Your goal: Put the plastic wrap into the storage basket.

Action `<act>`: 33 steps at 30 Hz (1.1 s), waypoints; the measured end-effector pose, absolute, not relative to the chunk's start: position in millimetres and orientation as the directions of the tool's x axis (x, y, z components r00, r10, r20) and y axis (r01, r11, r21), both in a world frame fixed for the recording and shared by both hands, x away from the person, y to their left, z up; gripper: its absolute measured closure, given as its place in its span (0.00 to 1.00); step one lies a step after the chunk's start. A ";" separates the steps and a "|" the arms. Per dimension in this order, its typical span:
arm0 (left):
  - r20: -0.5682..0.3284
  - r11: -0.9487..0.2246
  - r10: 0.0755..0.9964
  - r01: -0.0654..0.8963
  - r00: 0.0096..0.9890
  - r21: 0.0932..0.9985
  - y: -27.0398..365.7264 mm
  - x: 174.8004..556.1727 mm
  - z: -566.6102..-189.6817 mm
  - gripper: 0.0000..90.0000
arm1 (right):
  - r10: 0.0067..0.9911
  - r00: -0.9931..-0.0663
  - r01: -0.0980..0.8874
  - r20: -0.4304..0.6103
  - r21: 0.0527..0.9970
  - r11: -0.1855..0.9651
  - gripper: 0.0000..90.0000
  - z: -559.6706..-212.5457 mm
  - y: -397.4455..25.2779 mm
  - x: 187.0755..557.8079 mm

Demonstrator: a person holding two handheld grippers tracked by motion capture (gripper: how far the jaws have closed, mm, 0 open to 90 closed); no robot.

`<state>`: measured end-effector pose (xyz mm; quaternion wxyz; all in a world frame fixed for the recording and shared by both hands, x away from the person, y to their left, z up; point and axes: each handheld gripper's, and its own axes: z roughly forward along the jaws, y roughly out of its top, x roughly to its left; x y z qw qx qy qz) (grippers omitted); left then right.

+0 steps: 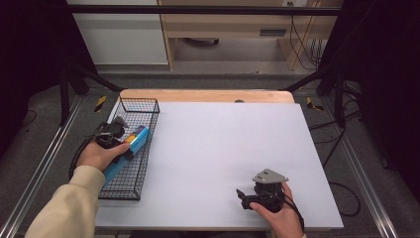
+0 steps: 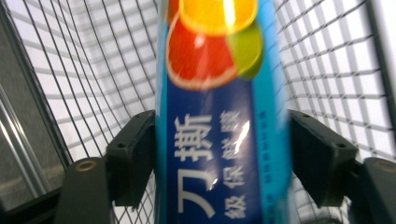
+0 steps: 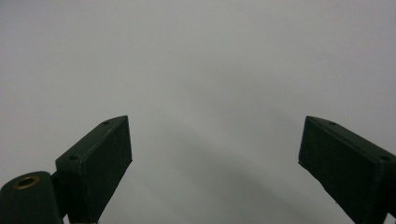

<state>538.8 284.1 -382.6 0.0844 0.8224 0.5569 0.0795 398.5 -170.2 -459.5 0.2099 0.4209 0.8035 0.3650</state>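
My left gripper [image 1: 126,144] [image 2: 222,144] is shut on a long blue box [image 1: 141,135] [image 2: 215,140]. The box carries citrus-slice pictures and white characters, and the jaws press on its two long sides. It lies slanted inside a black wire basket [image 1: 139,100] [image 2: 327,70] at the table's left edge. Whether the box rests on the basket floor is not clear. At the front right, my right gripper [image 1: 242,198] [image 3: 215,154] is open, low over the bare white table [image 1: 223,139] [image 3: 196,56], with nothing between its jaws.
The white tabletop ends in a wooden strip [image 1: 208,95] at the far edge. Dark frame legs [image 1: 67,94] stand at the back left and back right. A cable [image 1: 346,193] loops on the floor at the right.
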 end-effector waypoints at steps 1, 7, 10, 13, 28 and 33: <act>0.042 -0.369 0.928 0.899 0.370 0.237 283.2 538.1 -381.4 0.28 | 0.829 -0.558 0.523 -0.031 0.763 0.380 0.11 -459.6 -170.1 398.5; 0.037 -0.375 0.924 0.883 0.381 0.280 282.2 535.6 -374.9 0.24 | 0.830 -0.557 0.527 -0.029 0.760 0.381 0.11 -459.8 -169.1 398.3; 0.039 -0.372 0.925 0.878 0.379 0.299 283.1 535.5 -372.5 0.22 | 0.829 -0.559 0.525 -0.032 0.760 0.384 0.11 -460.1 -169.0 398.3; 0.040 -0.375 0.923 0.875 0.382 0.305 283.4 534.8 -371.3 0.22 | 0.830 -0.557 0.528 -0.030 0.758 0.382 0.11 -460.1 -169.1 398.4; 0.096 -0.377 0.914 0.739 0.394 0.559 271.1 509.7 -334.6 0.13 | 0.835 -0.549 0.521 -0.041 0.764 0.380 0.11 -458.4 -171.3 398.1; 0.089 -0.409 0.874 0.622 0.478 0.668 238.8 484.7 -323.0 0.11 | 0.857 -0.513 0.524 -0.041 0.776 0.351 0.11 -456.4 -175.8 398.8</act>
